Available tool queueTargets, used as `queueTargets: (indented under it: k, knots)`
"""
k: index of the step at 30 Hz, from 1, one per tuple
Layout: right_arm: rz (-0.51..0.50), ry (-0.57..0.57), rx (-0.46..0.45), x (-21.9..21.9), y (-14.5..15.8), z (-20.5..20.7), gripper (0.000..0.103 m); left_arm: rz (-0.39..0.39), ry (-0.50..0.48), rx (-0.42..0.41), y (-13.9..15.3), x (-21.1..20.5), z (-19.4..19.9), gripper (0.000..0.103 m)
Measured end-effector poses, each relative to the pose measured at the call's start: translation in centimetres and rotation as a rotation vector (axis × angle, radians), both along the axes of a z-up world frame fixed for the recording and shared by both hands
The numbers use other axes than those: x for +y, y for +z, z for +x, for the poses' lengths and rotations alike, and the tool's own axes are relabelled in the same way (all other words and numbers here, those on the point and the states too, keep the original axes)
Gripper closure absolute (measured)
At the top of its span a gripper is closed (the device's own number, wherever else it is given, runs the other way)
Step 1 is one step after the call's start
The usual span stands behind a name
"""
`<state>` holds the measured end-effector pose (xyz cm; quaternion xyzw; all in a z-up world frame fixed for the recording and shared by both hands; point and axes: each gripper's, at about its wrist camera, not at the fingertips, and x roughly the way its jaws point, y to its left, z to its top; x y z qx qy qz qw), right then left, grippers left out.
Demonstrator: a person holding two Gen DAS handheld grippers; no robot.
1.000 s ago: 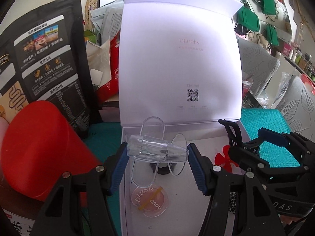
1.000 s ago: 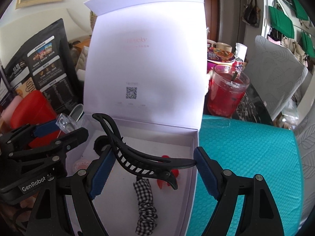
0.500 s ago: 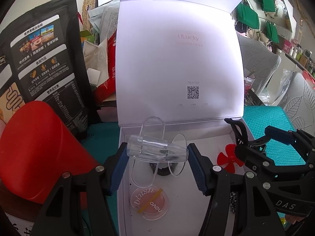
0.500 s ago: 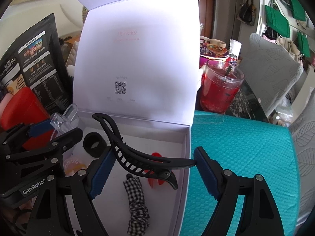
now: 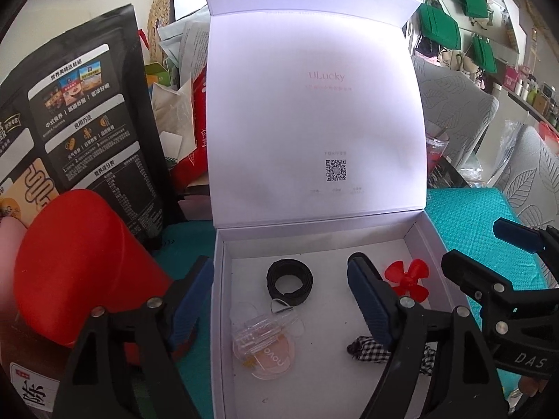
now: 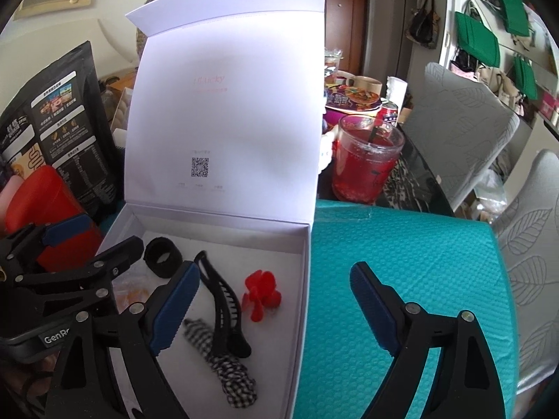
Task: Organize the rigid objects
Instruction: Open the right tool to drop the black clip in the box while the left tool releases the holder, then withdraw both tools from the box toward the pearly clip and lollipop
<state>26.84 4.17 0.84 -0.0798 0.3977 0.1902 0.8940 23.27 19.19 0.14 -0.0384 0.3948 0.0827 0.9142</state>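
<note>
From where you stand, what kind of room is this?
Most likely a lived-in home, at a dining table: a red drink glass and a food bowl sit behind the white box, fabric-covered chairs stand alongside, and handbags hang on the wall.

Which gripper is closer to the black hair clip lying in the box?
Right. The right gripper, jaws just opened, has its left finger beside the black hair clip in the white box. The left gripper hangs open over the box's other side, above the clear clip.
</note>
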Motion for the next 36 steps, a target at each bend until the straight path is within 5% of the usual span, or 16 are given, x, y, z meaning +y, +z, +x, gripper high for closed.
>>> queueTargets:
  k: [15,36]
  knots:
    - [0.013,-0.024,-0.076,-1.9,4.0,-2.8,0.014,0.016,-0.022,-0.073,4.0,-1.7,-2.5,0.024]
    - [0.058,-0.019,-0.231,-5.8,11.2,-12.4,0.014,0.045,-0.023,-0.204,11.7,-4.6,-11.8,0.024]
